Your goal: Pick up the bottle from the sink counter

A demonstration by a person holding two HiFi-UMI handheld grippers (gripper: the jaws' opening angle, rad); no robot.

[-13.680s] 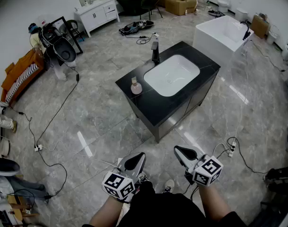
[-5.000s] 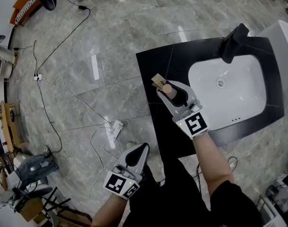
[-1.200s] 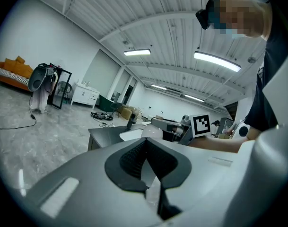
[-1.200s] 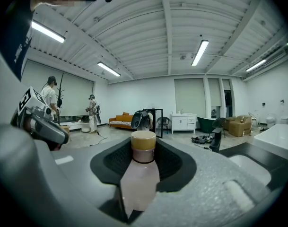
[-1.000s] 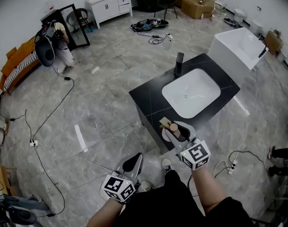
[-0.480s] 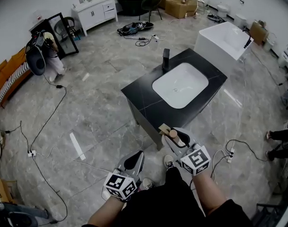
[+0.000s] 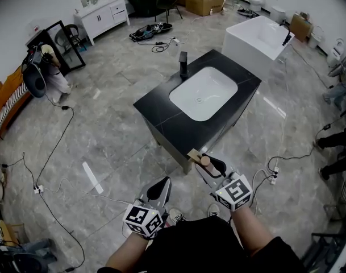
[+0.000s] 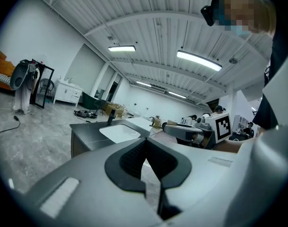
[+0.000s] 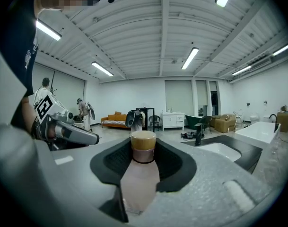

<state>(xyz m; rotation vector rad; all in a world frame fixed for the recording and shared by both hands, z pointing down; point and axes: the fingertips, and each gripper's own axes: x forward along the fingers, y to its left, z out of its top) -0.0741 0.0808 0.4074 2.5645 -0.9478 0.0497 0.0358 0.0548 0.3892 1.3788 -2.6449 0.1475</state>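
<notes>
1. The bottle (image 9: 143, 173) is small, with a pale pink body and a tan cap. It stands upright between the jaws of the right claw (image 9: 144, 150), which is clenched on the body below the neck.
2. In the head view the bottle (image 7: 205, 161) is clear of the table (image 7: 161, 110). It is held in the air over the floor (image 7: 104, 135), just off the table's near corner.
3. Handling, as a judgement: it looks light and rigid, with a smooth, rounded wall that could slip or twist in a loose hold. Whether it is glass or plastic I cannot tell, so it deserves a steady carry without knocks.
4. The best hold is the present one: ribbed pads across the widest part of the body, cap free above them. A grip on the narrow neck or cap would let it swing.
5. The left claw (image 8: 144, 143) is pressed shut with nothing in it, held low beside the right one.
6. On the table, the white basin (image 7: 204, 92) sits in the middle and the dark faucet (image 7: 183, 65) stands at the far edge. No other thing shows on the black top.
7. The pick-up looks done.
</notes>
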